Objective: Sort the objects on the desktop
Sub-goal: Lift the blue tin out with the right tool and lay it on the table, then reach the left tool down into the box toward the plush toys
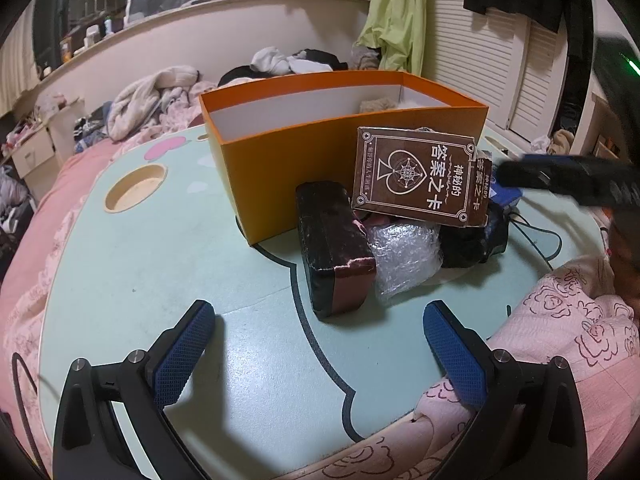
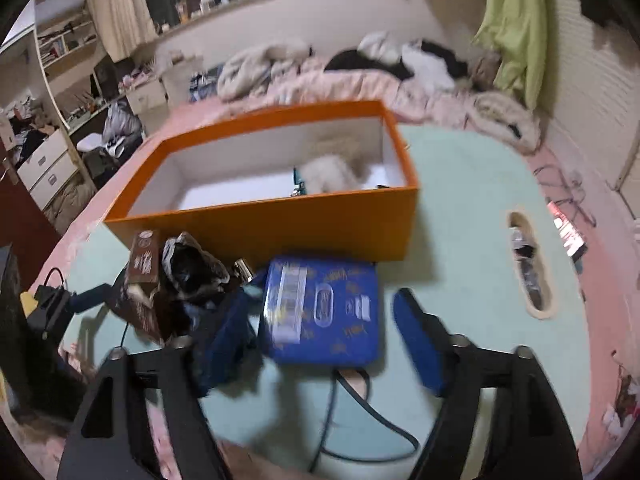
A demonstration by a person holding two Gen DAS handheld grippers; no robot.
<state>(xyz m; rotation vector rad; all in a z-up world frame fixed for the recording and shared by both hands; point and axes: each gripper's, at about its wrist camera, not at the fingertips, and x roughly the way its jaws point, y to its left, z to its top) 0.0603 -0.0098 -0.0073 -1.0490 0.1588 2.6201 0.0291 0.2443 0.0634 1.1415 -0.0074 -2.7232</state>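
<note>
The orange box (image 1: 320, 168), open-topped with white inner walls, stands on the pale green table (image 1: 160, 248) with its long axis running left to right across the left wrist view; a cluster of loose things lies against its front wall. There, a brown card box (image 1: 416, 176) printed with a spade emblem leans tilted on the pile, its face turned toward the camera, above a crumpled bubble-wrap wad (image 1: 404, 256). A dark block with a worn reddish end (image 1: 334, 252) lies beside them, its long axis pointing from the box toward the camera. The left gripper (image 1: 316, 356) hovers short of the pile, jaws spread wide with nothing between them. In the right wrist view, which is blurred, the orange box (image 2: 280, 220) again runs left to right, and something pale and fluffy (image 2: 332, 176) lies inside. A flat blue box (image 2: 320, 308) rests on the table just in front of it. The right gripper (image 2: 320, 344) is released, its fingers standing either side of the blue box without pressing it.
</note>
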